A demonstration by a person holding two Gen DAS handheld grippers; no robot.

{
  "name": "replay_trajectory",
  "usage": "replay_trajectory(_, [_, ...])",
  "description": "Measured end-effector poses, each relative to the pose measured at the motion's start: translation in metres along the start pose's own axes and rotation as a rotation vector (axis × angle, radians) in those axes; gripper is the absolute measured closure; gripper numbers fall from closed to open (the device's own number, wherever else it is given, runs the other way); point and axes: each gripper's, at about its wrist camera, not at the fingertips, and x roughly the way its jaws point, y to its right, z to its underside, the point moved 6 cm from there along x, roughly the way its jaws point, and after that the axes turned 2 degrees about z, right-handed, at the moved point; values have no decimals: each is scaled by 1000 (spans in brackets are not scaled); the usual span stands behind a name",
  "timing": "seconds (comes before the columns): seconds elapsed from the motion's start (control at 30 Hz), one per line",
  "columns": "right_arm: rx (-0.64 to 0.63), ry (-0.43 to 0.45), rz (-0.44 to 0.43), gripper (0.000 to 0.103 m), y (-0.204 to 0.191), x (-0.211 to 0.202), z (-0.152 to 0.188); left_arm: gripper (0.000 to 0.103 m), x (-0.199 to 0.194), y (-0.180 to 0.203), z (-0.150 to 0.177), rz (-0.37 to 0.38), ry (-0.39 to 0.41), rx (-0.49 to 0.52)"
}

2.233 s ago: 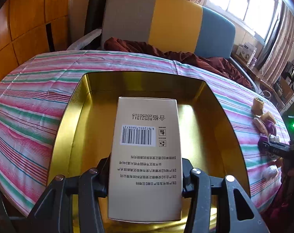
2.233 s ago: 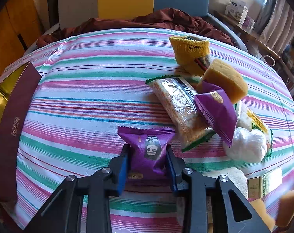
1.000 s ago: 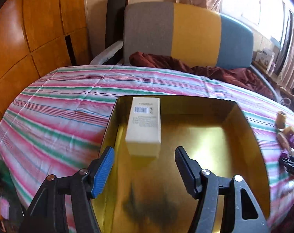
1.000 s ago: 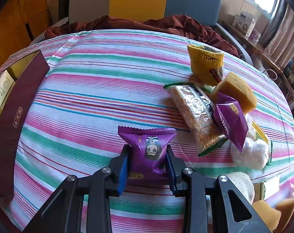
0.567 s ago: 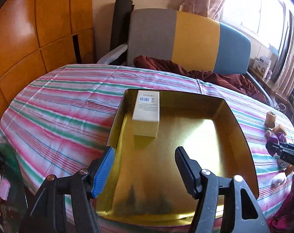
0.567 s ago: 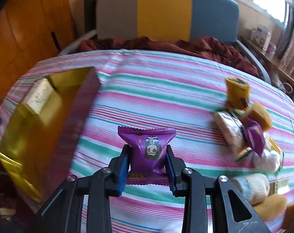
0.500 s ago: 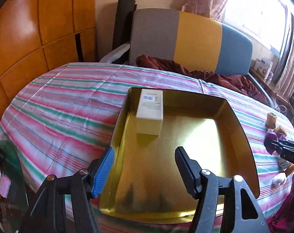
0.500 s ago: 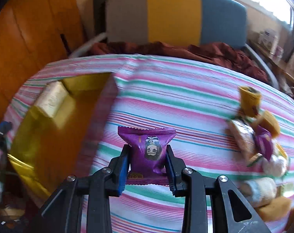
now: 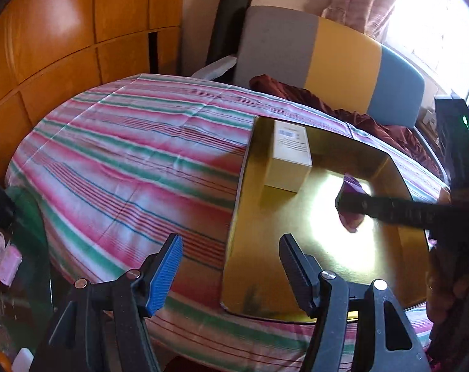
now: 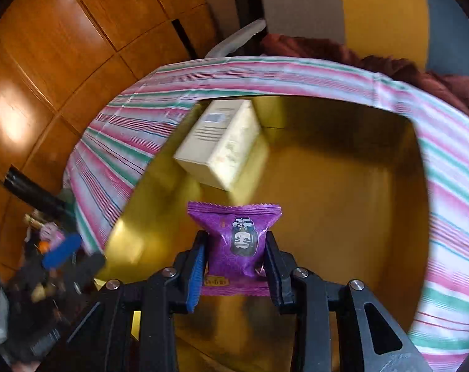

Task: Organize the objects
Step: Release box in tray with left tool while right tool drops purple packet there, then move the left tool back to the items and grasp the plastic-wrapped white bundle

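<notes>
My right gripper (image 10: 234,260) holds the purple snack packet (image 10: 234,238) above the gold tray (image 10: 343,204), its jaws just starting to part. My left gripper (image 9: 230,266) hangs spread and empty. Released here, the packet could land askew against the cream box (image 10: 219,142) at the far left.

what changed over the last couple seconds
The left tongs let go of the cream box in the gold tray and backed off, open. The right tongs carried the purple packet from the tablecloth over the tray and are starting to open. The box stays put.
</notes>
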Motion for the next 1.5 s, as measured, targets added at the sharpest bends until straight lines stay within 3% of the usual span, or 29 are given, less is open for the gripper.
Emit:
replay_trajectory(0.07, [26,1,-57,60,-9,4,-7,38,0,-4,1,-3,-1,-5])
replay_trajectory(0.1, [28,11,-55,53,-12,3,-9,37,0,-6,1,-3,0,-9])
replay_trajectory(0.2, [7,30,-34,49,-15,-2,-6,34,1,-6,1,1,-2,-7])
replay_trajectory(0.43, [-32,58,74,43,0,-20,16,31,-2,6,1,14,14,20])
replay_trajectory(0.73, [-32,163,157,22,33,-72,39,31,-5,25,3,38,-1,55])
replay_trajectory(1.07, [98,230,306,21,122,-137,73,32,-7,62,8,148,-18,138])
replay_trajectory(1.23, [168,258,416,20,177,-178,89,31,-21,103,6,247,22,239])
replay_trajectory(1.5, [381,363,577,16,276,-260,121,28,-33,192,18,415,-14,411])
